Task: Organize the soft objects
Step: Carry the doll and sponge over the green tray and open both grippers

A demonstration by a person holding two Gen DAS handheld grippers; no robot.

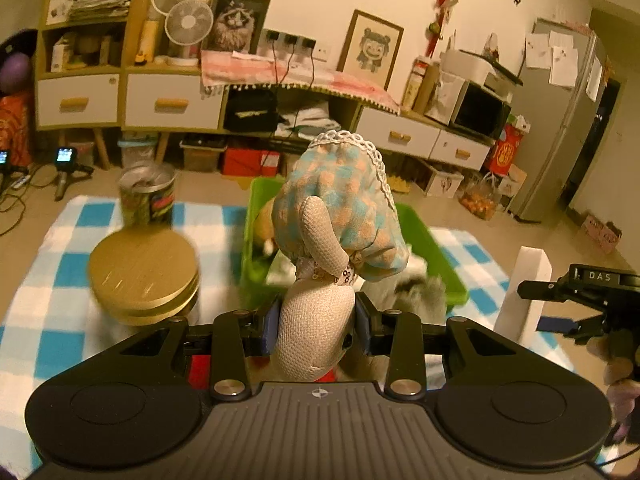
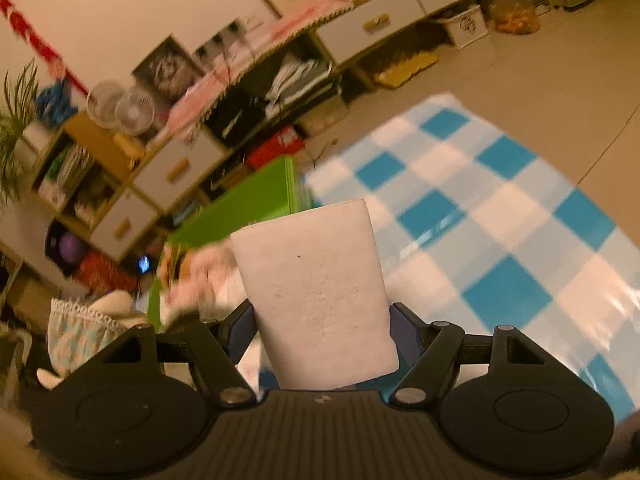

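Note:
My left gripper [image 1: 316, 326] is shut on a cream stuffed doll [image 1: 316, 320] in a blue-and-peach checked dress, held up in front of a green bin [image 1: 436, 252]. The bin holds other soft toys, blurred. My right gripper [image 2: 322, 332] is shut on a white foam block [image 2: 316, 292], held upright; the block [image 1: 524, 292] and gripper also show at the right of the left wrist view. The green bin [image 2: 240, 208] lies to the block's left in the right wrist view, with the doll's dress [image 2: 76, 332] at the far left.
A blue-and-white checked cloth [image 2: 500, 232] covers the table. A round gold tin [image 1: 144, 272] and a printed can [image 1: 148, 200] stand left of the bin. Cabinets, fans, framed pictures, a microwave and a fridge line the far wall.

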